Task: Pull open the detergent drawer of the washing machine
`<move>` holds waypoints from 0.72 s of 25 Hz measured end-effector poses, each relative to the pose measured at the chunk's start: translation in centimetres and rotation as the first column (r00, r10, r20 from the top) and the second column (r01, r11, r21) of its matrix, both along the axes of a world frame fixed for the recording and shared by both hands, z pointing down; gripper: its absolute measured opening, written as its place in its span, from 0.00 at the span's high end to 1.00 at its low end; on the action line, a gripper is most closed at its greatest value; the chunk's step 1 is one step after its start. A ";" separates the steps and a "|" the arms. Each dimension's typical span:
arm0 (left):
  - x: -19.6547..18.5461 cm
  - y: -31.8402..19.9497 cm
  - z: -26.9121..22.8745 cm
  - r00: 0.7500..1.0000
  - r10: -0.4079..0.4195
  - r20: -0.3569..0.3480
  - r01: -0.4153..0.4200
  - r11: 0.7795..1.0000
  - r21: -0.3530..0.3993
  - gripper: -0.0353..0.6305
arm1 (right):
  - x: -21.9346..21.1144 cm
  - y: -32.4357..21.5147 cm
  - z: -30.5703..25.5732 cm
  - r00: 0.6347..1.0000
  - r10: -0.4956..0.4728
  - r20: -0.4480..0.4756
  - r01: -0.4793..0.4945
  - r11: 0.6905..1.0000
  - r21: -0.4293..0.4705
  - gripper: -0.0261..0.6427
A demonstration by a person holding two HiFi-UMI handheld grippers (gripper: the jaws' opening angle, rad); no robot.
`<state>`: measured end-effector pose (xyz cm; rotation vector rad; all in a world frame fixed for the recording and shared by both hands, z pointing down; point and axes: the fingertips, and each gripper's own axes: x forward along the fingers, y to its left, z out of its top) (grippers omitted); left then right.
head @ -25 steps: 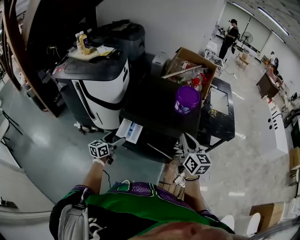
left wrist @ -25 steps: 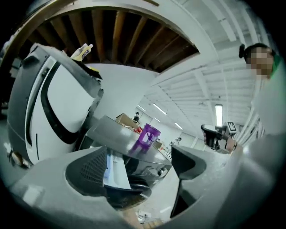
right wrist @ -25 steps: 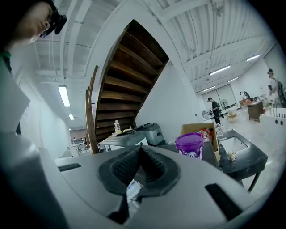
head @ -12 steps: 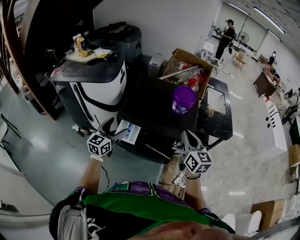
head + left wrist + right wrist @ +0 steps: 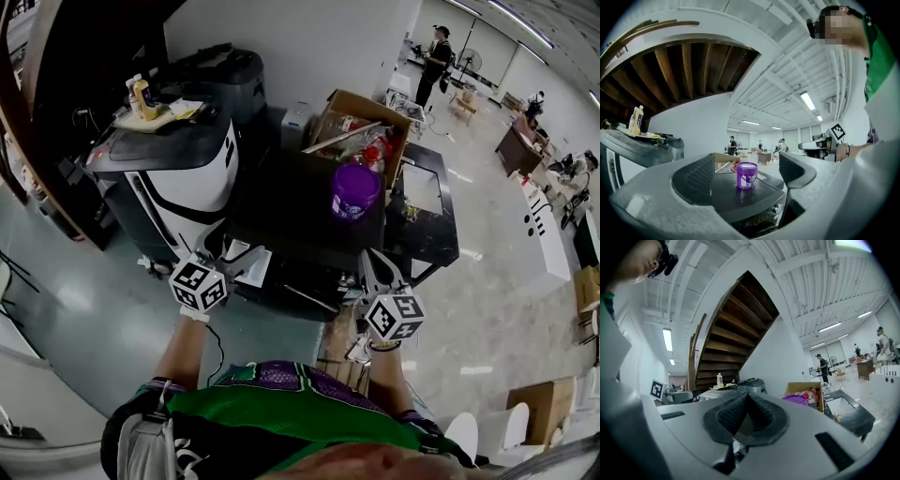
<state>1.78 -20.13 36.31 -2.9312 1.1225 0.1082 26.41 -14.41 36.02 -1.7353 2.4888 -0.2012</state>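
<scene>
The black washing machine (image 5: 309, 220) stands in the middle of the head view, with a purple tub (image 5: 354, 190) on its top. Its white detergent drawer (image 5: 251, 265) sticks out of the front at the upper left corner. My left gripper (image 5: 223, 255) hovers just left of the drawer, open and empty. In the left gripper view its jaws (image 5: 747, 164) stand wide apart and frame the purple tub (image 5: 746, 175). My right gripper (image 5: 367, 258) is at the machine's front right corner. Its pads (image 5: 747, 397) meet at the tips with nothing between them.
A white-and-black machine (image 5: 183, 178) with bottles (image 5: 141, 94) on top stands to the left. A cardboard box (image 5: 361, 127) full of items sits behind the tub. A low black unit (image 5: 427, 202) is on the right. A dark wooden staircase (image 5: 736, 324) rises at the left.
My left gripper has lifted away from the drawer's front edge and now stands open beside it. The right gripper has barely moved. The head view has shifted slightly.
</scene>
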 end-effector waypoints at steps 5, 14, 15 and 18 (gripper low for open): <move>1.7 0.4 -1.5 0.999 0.040 0.008 -0.040 0.999 0.027 0.31 | 0.0 0.3 -0.4 1.000 0.004 -0.007 -0.004 1.000 0.005 0.96; 2.1 0.8 -3.4 0.999 0.022 -0.036 -0.020 0.998 0.055 0.69 | -0.2 0.8 -1.1 1.000 0.008 -0.018 -0.008 1.000 0.014 0.96; 2.0 0.9 -3.5 0.999 0.017 -0.034 -0.015 0.998 0.056 0.71 | -0.3 0.8 -1.2 1.000 0.011 -0.021 -0.010 1.000 0.016 0.96; 1.9 1.0 -3.8 1.000 0.021 -0.018 -0.020 0.999 0.049 0.76 | -0.7 0.9 -1.6 0.999 0.018 -0.033 -0.017 1.000 0.026 0.96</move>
